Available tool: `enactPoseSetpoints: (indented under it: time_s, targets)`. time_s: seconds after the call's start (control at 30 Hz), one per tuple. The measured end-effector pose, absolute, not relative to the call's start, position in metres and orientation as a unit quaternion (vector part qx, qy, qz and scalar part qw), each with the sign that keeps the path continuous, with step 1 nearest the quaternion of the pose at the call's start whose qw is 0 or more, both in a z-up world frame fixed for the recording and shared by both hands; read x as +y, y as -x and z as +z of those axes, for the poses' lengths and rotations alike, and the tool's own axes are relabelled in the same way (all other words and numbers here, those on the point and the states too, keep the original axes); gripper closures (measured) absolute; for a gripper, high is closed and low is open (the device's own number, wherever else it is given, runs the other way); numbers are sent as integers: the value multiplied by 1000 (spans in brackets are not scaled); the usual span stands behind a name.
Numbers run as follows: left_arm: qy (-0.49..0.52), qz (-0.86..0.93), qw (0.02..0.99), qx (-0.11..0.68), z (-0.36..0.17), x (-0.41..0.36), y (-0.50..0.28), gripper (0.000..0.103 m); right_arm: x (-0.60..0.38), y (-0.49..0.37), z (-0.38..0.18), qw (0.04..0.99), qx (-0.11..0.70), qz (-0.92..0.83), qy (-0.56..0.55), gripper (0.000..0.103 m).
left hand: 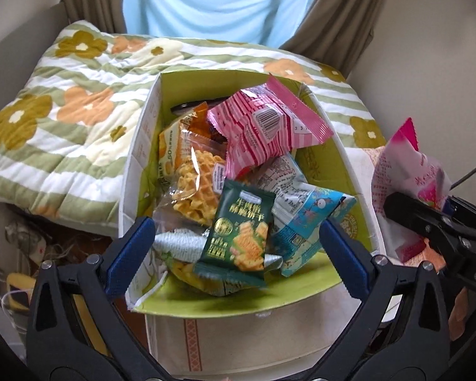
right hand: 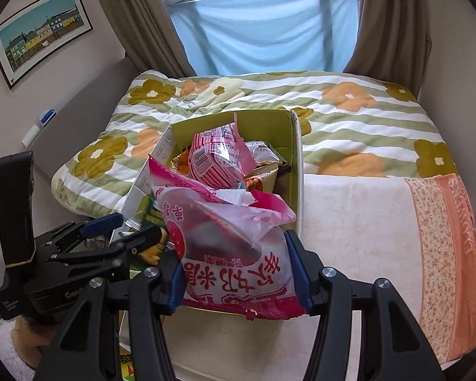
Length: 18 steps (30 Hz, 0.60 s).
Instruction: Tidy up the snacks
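An open cardboard box [left hand: 333, 171] with a green lining holds several snack packets: a dark green biscuit packet [left hand: 238, 241], a pink striped packet [left hand: 269, 127], a clear waffle packet [left hand: 196, 184] and a light blue packet [left hand: 304, 222]. My left gripper [left hand: 236, 227] hangs open wide over the box's near end. The green packet lies loose between its blue fingers, touched by neither. My right gripper [right hand: 234, 254] is shut on a pink and white snack bag [right hand: 231, 273], held just right of the box [right hand: 269, 127]. The left gripper [right hand: 111, 231] shows beside it.
The box rests on a bed with a floral striped quilt [left hand: 63, 95]. A pink-bordered towel [right hand: 380, 222] covers the bed to the right of the box. Brown curtains [right hand: 393, 31] and a blue sheet [right hand: 263, 31] hang behind. Clutter lies on the floor at the left [left hand: 19, 285].
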<state>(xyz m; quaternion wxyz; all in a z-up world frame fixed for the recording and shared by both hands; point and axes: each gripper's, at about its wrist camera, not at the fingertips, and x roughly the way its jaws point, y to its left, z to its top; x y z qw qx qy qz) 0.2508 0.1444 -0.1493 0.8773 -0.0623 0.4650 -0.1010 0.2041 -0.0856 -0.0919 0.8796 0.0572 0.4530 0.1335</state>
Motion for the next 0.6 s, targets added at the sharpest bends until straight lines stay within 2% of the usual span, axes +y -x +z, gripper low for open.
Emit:
enactPoseSetpoints:
  time_s: [0.47, 0.5, 0.57, 0.6]
  targets:
    - [74, -37, 889, 451, -135, 194, -221, 0, -69, -223, -107, 857, 478, 172, -86, 50]
    - [75, -34, 890, 449, -133, 196, -220, 0, -67, -224, -107, 857, 478, 174, -84, 47]
    - [75, -29, 891, 446, -130, 200, -218, 0, -66, -222, -104, 865, 468, 167, -75, 21]
    - [71, -27, 892, 446, -129, 202, -216, 0, -67, -220, -102, 870, 460, 162, -72, 4]
